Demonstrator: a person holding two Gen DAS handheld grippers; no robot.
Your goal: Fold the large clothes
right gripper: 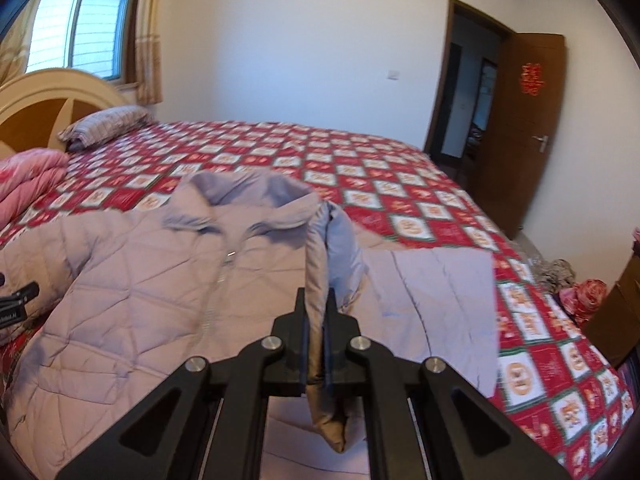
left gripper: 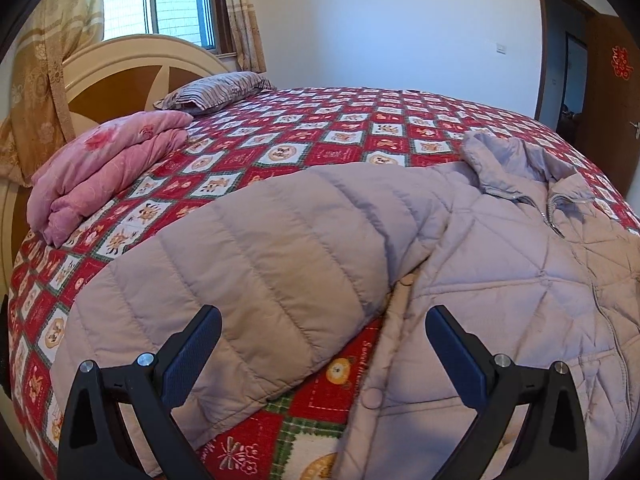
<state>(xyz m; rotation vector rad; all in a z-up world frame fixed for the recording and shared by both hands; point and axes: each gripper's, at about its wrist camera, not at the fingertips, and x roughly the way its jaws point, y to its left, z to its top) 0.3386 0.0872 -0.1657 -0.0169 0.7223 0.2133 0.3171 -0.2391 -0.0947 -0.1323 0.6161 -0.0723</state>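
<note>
A pale lilac quilted jacket (left gripper: 500, 264) lies front-up on the red patterned bedspread (left gripper: 304, 136), collar toward the far side, zip closed. Its left sleeve (left gripper: 256, 272) stretches out flat toward the left. My left gripper (left gripper: 323, 324) is open, hovering just above that sleeve near the armpit, holding nothing. In the right wrist view the jacket (right gripper: 152, 288) fills the lower left. My right gripper (right gripper: 316, 300) is shut on a fold of the jacket's right sleeve (right gripper: 320, 264), lifting it off the bed. The left gripper's tip (right gripper: 20, 296) shows at the left edge.
A folded pink quilt (left gripper: 104, 176) and a striped pillow (left gripper: 216, 92) lie by the headboard (left gripper: 132, 76). An open brown door (right gripper: 528, 128) stands at the far right. Clothes and a bag (right gripper: 580, 292) sit on the floor beside the bed.
</note>
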